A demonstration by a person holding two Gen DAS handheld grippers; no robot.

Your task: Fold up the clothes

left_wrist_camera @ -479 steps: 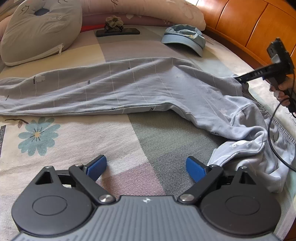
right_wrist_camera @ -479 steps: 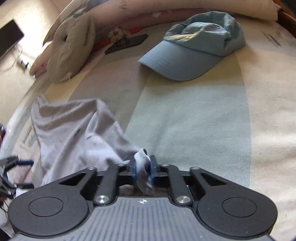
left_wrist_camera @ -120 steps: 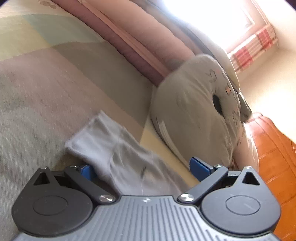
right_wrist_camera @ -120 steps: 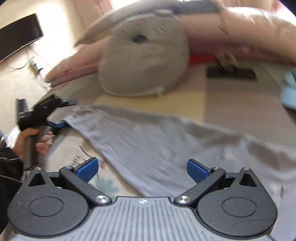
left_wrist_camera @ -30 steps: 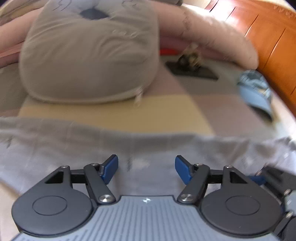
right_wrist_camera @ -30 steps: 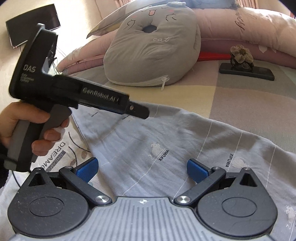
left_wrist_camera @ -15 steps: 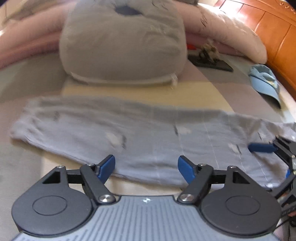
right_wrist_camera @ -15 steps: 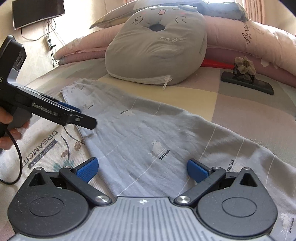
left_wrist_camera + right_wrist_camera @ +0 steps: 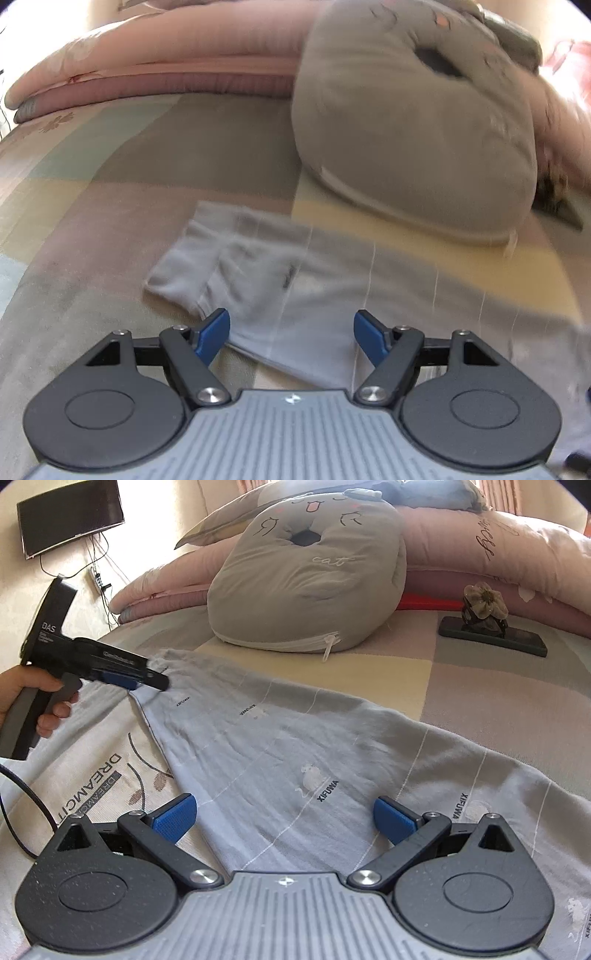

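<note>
The grey garment lies spread flat on the patchwork bedspread, running diagonally from its narrow hem end ahead and to the left of the right gripper to its wider part directly under and to the right of that tool. The right gripper is released: its blue fingertips stand wide apart above the fabric and clasp nothing. The left gripper is likewise released, its blue pads spread, with the hem end of the garment lying between and just ahead of them; whether the pads touch the cloth cannot be told, as that view is blurred by motion. In the right wrist view, the left gripper appears ahead and to the left, at the hem corner of the garment, held by the person's hand on its grip. A cable trails from the grip across the bedspread. Beyond the garment, ahead of both tools, a grey cat-face cushion rests against the rolled pink quilt. To the right of the cushion, a dark phone lies on the bedspread with a flower-shaped hair clip on top of it. A wall-mounted screen is visible far left.
</note>
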